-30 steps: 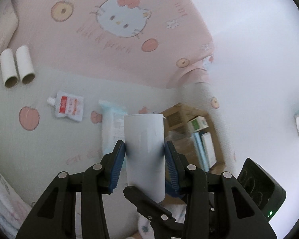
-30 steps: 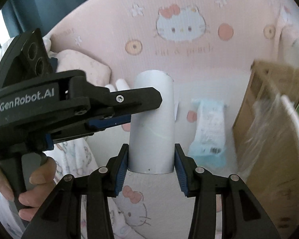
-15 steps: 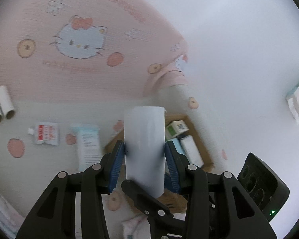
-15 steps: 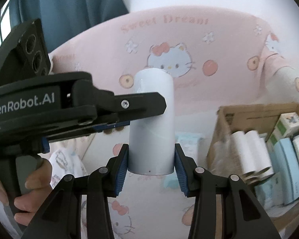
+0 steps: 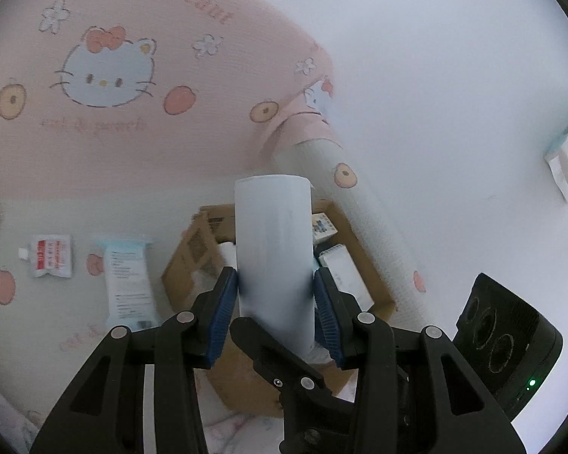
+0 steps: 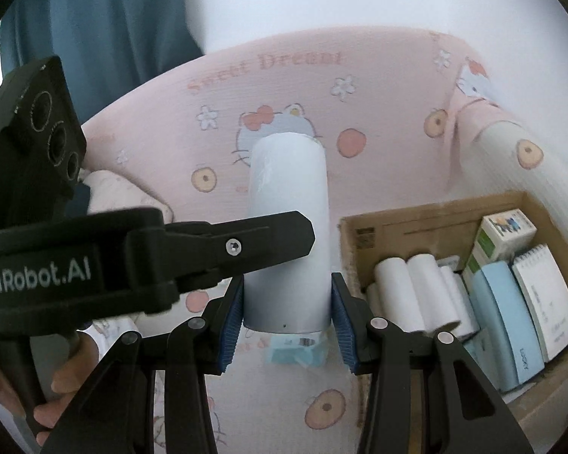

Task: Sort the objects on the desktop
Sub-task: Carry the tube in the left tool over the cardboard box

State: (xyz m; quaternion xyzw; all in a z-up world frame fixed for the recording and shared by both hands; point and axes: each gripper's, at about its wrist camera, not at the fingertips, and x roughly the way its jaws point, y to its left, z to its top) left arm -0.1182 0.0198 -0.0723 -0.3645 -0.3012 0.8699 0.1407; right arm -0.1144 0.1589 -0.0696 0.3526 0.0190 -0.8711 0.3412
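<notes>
Because both my left tongs (image 5: 276, 299) and right tongs (image 6: 287, 308) pinch one white tube (image 6: 287, 234) above the bed (image 5: 38, 196), beside the cardboard box (image 6: 416, 223), I judge it light, crushable; grip its lower end gently.

Two black plastic handheld grippers are showing blue ribbed pads (image 6: 231, 321), silver screws and angular linkage arms; the left gripper (image 6: 276, 238) is bearing white "GenRobot.AI" lettering, while the right gripper (image 5: 272, 344) is glowing with a green light.
</notes>
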